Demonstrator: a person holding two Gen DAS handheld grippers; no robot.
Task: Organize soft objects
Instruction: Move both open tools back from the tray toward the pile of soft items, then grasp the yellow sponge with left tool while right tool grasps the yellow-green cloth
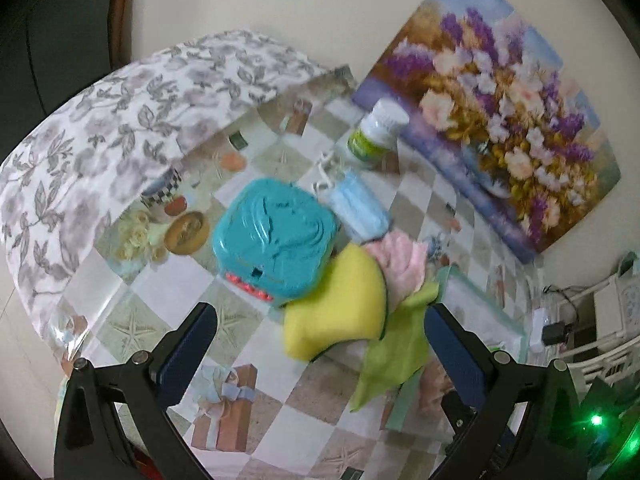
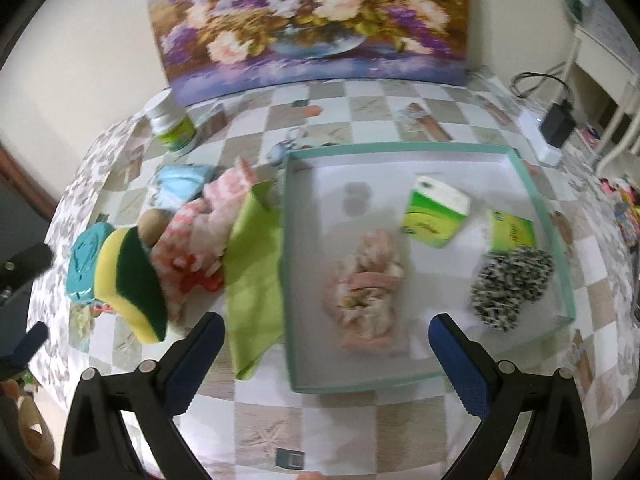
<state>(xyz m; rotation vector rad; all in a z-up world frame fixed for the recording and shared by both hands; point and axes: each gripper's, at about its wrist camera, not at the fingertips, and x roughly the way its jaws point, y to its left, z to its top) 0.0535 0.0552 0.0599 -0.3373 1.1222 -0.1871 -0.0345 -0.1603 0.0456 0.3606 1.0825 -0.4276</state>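
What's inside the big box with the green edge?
Inside the box lie a pink floral cloth bundle, two green tissue packs and a black-and-white fuzzy thing. Whatever sits under them is covered.
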